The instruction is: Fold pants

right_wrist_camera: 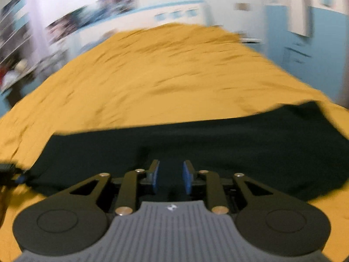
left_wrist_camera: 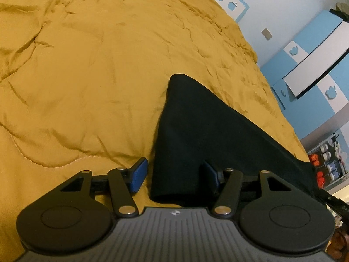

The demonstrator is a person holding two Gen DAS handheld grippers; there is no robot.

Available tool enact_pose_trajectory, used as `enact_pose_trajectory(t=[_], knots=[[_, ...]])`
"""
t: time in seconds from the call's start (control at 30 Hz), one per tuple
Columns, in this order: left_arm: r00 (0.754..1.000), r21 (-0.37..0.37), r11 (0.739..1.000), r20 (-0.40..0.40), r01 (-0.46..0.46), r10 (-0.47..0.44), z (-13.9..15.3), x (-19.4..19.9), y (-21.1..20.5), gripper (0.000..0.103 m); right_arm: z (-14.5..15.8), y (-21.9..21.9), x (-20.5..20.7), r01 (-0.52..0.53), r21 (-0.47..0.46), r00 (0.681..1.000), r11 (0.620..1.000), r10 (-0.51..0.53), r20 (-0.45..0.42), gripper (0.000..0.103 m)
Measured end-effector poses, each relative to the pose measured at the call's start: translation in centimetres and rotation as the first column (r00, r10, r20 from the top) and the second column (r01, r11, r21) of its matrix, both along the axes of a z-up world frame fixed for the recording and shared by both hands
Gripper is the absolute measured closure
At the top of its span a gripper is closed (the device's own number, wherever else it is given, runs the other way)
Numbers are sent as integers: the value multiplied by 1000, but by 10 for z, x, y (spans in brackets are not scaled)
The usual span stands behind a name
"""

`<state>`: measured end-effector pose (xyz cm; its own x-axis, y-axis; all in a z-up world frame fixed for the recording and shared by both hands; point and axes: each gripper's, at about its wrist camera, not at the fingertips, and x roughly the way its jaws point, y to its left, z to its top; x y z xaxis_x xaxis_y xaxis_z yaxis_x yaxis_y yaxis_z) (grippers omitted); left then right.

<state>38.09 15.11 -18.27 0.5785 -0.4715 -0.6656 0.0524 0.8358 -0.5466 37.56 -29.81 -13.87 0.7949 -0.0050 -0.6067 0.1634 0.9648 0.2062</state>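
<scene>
Surface: a wrinkled mustard-yellow quilt (left_wrist_camera: 98, 69) covers the bed.
Pants: black pants (left_wrist_camera: 196, 135) lie on the quilt near its right edge.
Left gripper (left_wrist_camera: 174, 174): jaws spread wide, straddling the pants' near edge.
Right gripper (right_wrist_camera: 169, 180): jaws partly spread over the pants; view blurred.
Room: a blue-and-white cabinet (left_wrist_camera: 314, 61) stands beyond the quilt's right edge.
</scene>
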Motion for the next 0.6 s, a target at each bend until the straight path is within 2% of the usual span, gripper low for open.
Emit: enact_pose_trajectory(t=[0.03,0.1,0.13,0.2,0.23,0.27,0.3,0.47,0.6], knots=[[1000,-2,1000,1,-2,2,0,0,0,35,1,-24,-9,62,20,998,998,-62,2,77],[1000,-2,1000,5,-2,2,-1,-1,0,35,-4,-77,-26,216,107,976,971,-216,-14,73],[1000,-1,1000,7,-3,3,-1,-1,0,35,-6,-99,-36,280,153,960,948,-280,-23,72],[1000,1,1000,11,-4,4,-1,-2,-1,35,-16,-142,-60,419,266,906,868,-418,-63,66],[1000,1,1000,13,-4,4,-1,-2,-1,35,-16,-142,-60,419,266,906,868,-418,-63,66],[1000,2,1000,14,-5,5,-1,-3,-2,35,-28,-172,-73,475,384,874,792,-475,-102,66],[1000,3,1000,15,-5,5,-1,-3,-2,35,-35,-183,-78,485,443,864,754,-492,-106,66],[1000,3,1000,23,-5,5,-2,-5,-2,35,-64,-207,-88,539,563,801,627,-587,-113,68],[1000,0,1000,23,-6,6,-2,-5,-2,35,-72,-213,-84,550,570,784,611,-614,-98,68]])
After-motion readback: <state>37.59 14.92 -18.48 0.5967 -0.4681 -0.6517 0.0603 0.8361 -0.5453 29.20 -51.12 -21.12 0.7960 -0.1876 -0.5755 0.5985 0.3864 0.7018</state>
